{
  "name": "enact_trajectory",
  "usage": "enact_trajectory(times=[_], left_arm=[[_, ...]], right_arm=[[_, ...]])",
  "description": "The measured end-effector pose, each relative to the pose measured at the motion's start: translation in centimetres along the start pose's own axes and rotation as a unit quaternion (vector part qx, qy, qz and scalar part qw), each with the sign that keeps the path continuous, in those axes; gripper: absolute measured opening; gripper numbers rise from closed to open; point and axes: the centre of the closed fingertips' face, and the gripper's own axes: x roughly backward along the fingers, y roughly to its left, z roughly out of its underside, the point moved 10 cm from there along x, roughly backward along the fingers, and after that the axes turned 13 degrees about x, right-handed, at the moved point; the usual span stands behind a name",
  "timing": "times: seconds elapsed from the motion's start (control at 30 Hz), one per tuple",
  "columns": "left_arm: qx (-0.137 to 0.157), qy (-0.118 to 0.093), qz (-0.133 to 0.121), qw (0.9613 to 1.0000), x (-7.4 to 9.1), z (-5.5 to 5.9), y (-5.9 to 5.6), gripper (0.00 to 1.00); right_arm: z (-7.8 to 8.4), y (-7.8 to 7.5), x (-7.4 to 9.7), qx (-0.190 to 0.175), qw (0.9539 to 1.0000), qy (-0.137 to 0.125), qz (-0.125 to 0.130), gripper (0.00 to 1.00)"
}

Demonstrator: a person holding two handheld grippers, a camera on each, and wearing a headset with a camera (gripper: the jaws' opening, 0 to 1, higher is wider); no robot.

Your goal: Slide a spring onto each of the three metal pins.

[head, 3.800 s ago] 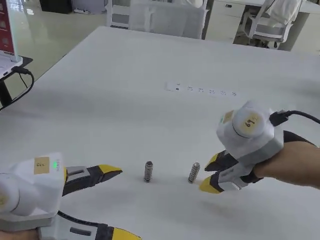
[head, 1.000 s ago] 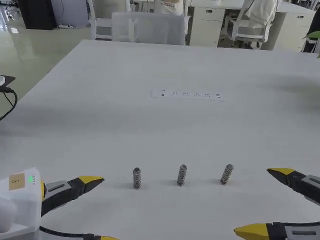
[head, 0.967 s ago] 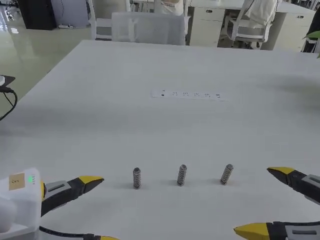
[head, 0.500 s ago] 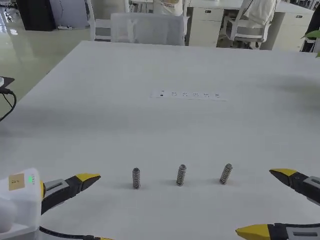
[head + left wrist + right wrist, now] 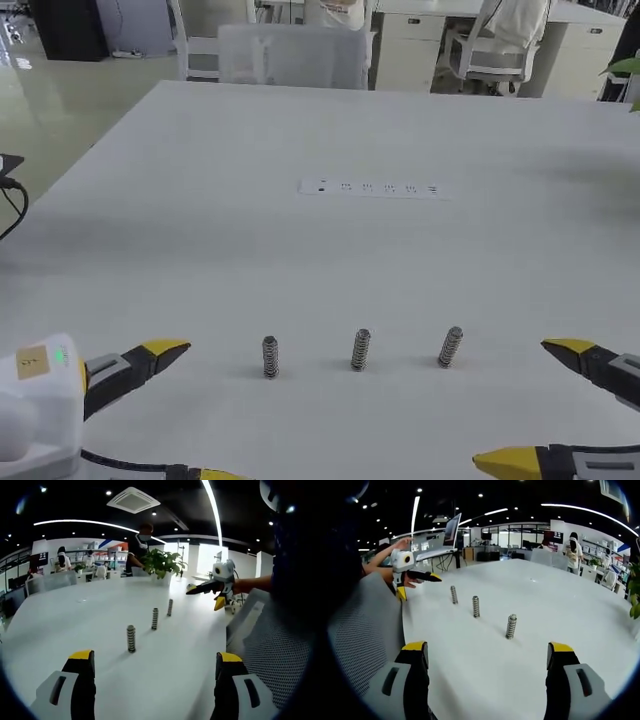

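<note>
Three springs stand upright in a row on the white table [image 5: 300, 260]: a left spring [image 5: 270, 356], a middle spring [image 5: 360, 350] and a right spring [image 5: 450, 347]. Any pin inside them is hidden by the coils. My left gripper [image 5: 180, 415] sits at the lower left, open and empty, left of the row. At the lower right my right gripper [image 5: 545, 405] is open and empty too. The left gripper view has the springs [image 5: 131, 638] ahead of its spread fingers [image 5: 80, 680]. The right gripper view shows the row [image 5: 511, 626] between its fingers [image 5: 415, 670].
A white power strip [image 5: 370, 188] lies flat in the table's middle. Chairs [image 5: 290, 55] and desks stand beyond the far edge. A black cable [image 5: 10, 190] hangs off the left side. People and a potted plant [image 5: 160, 562] appear in the background.
The right spring now stands in the row; 3.8 s ago only two showed and my right gripper was right beside them. Over the last second my left gripper drew back slightly to the left.
</note>
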Motion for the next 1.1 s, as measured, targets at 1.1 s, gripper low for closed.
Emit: enact_trajectory(times=[1.1], left_arm=[[0.001,-0.004,0.003,1.0000,-0.1,-0.3,0.4,0.98]], right_arm=[[1.2,0.4,0.2,-0.014,0.9998,0.012,0.003,0.99]])
